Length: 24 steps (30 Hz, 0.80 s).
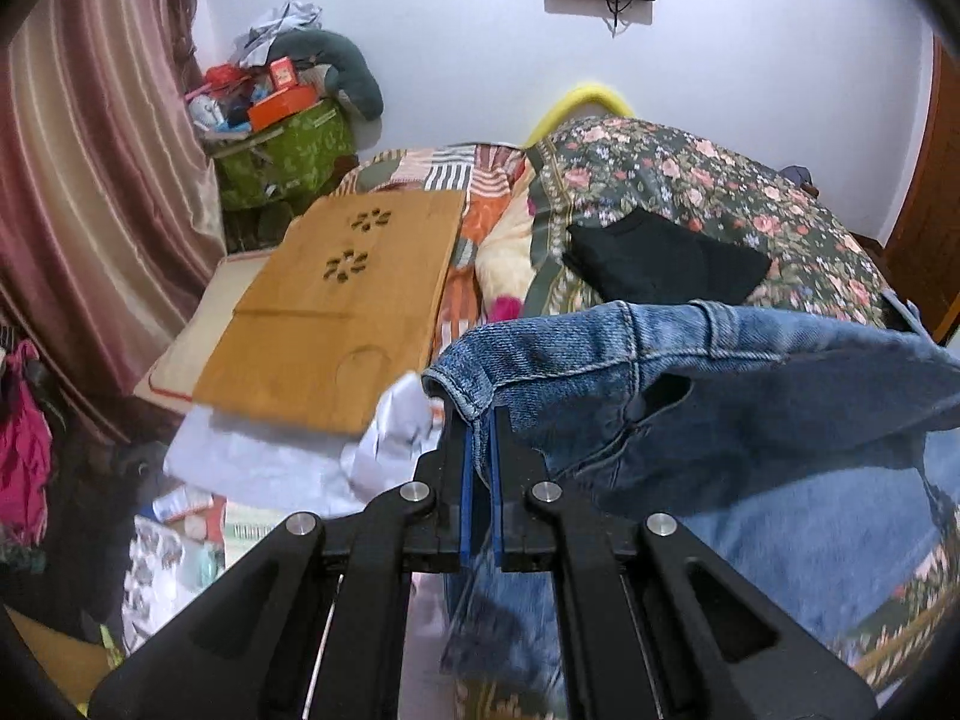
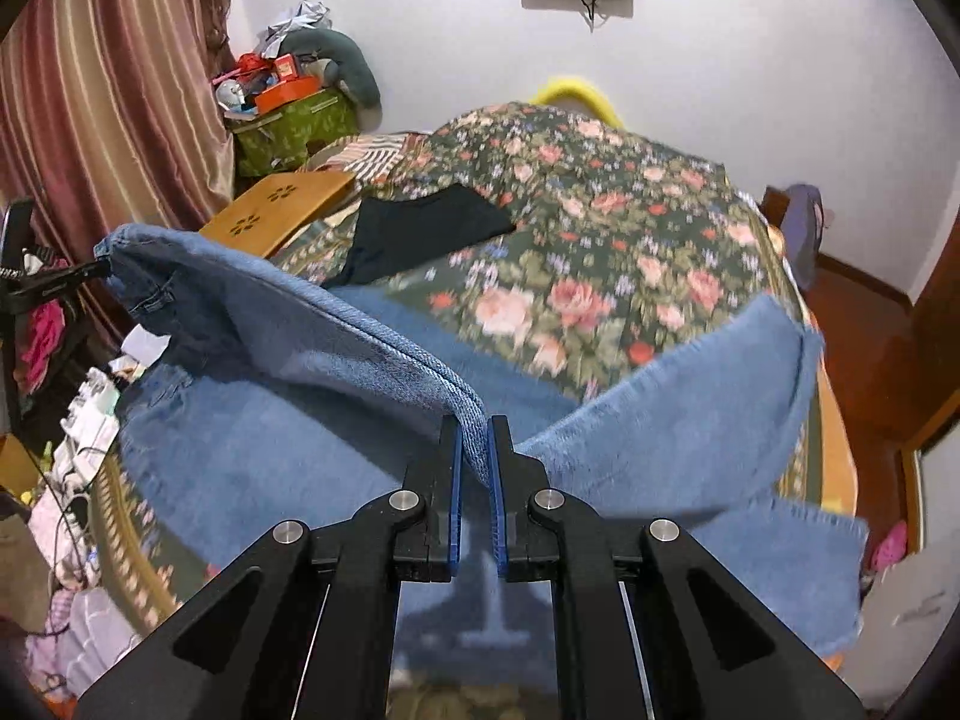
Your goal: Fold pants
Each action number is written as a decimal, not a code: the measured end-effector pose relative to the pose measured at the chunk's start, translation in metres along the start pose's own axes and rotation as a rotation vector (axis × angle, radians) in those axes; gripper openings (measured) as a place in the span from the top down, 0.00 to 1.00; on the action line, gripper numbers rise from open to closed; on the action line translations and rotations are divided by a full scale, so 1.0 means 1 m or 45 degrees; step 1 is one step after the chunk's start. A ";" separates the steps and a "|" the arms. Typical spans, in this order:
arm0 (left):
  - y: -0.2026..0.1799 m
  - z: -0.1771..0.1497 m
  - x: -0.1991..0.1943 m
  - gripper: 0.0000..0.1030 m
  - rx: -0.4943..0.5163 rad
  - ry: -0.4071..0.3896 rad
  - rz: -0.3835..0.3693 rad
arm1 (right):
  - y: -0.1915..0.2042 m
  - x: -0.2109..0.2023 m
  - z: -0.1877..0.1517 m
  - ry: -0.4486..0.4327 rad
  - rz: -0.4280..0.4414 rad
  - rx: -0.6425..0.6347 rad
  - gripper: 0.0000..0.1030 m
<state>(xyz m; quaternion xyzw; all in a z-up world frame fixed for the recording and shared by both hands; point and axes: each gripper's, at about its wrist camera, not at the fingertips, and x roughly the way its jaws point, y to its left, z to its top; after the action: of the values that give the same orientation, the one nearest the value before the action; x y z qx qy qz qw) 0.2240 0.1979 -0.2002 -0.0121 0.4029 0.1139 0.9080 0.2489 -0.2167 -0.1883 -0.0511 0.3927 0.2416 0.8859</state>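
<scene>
Blue denim pants (image 1: 690,372) hang lifted over the floral bed. My left gripper (image 1: 479,420) is shut on the waistband corner of the pants. My right gripper (image 2: 475,426) is shut on a folded edge of the pants (image 2: 336,348) further along, with the frayed leg ends (image 2: 720,396) drooping to its right. The left gripper also shows at the left edge of the right wrist view (image 2: 90,270), holding the waistband up. The rest of the denim lies on the bed below both grippers.
A floral bedspread (image 2: 600,228) covers the bed. A folded black garment (image 1: 660,264) lies on it beyond the pants. A wooden lap tray (image 1: 336,306) rests at the bed's left side. A cluttered green box (image 1: 282,150) and a curtain (image 1: 90,180) stand at the left.
</scene>
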 end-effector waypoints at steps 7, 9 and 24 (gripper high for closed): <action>0.009 -0.055 -0.005 0.96 -0.026 0.079 -0.019 | 0.012 0.001 -0.043 0.059 0.008 0.026 0.93; 0.009 -0.072 -0.001 0.96 -0.034 0.116 -0.025 | 0.013 0.003 -0.053 0.077 0.012 0.043 0.93; 0.004 -0.133 0.022 0.88 -0.099 0.264 -0.055 | 0.018 0.008 -0.090 0.157 0.029 0.121 0.91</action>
<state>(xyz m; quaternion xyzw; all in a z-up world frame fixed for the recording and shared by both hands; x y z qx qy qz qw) 0.1404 0.1912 -0.3053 -0.0676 0.4898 0.1078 0.8625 0.1852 -0.2233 -0.2540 -0.0193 0.4580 0.2293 0.8586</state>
